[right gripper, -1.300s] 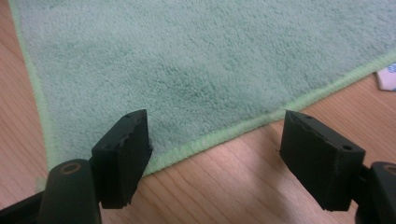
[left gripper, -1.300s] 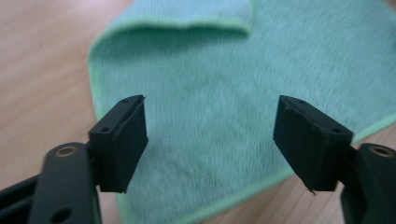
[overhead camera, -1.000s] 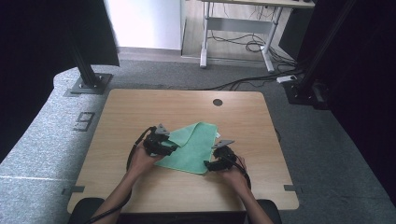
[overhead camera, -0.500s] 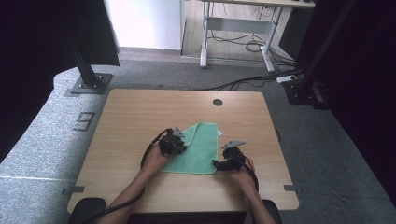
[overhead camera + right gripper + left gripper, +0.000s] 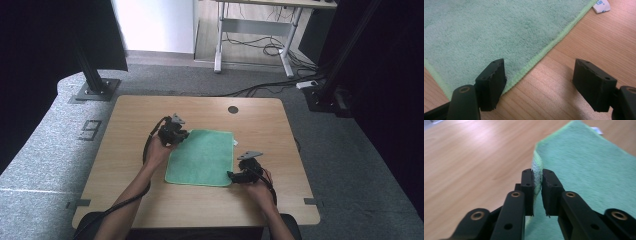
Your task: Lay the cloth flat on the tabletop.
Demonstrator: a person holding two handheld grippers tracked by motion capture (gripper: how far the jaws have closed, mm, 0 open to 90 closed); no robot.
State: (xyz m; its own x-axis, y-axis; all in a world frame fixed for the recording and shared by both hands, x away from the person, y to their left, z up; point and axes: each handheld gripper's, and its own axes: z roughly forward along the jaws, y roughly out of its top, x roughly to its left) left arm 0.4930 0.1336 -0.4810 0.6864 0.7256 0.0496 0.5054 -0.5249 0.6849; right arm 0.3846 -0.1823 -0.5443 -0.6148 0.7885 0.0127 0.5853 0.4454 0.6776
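Note:
A green cloth (image 5: 202, 157) lies spread flat in the middle of the wooden table (image 5: 125, 115). My left gripper (image 5: 182, 136) is at its far left corner. In the left gripper view its jaws have just been closing, and the left gripper (image 5: 537, 178) is now shut on the cloth's (image 5: 594, 170) lifted edge. My right gripper (image 5: 231, 176) sits at the near right corner. In the right gripper view the right gripper (image 5: 539, 65) is open: one jaw stands over the cloth (image 5: 486, 30) and the other over bare wood, with the hem running between them.
A small white label (image 5: 601, 5) sticks out of the cloth's right hem. A round cable hole (image 5: 232, 109) sits near the table's far edge. Black frame posts stand on the floor beyond the table's far corners. Bare wood surrounds the cloth on every side.
The cloth was bunched with a folded flap and now lies flat as a rectangle. My left gripper closed on its corner and drew it to the far left. The right gripper barely moved.

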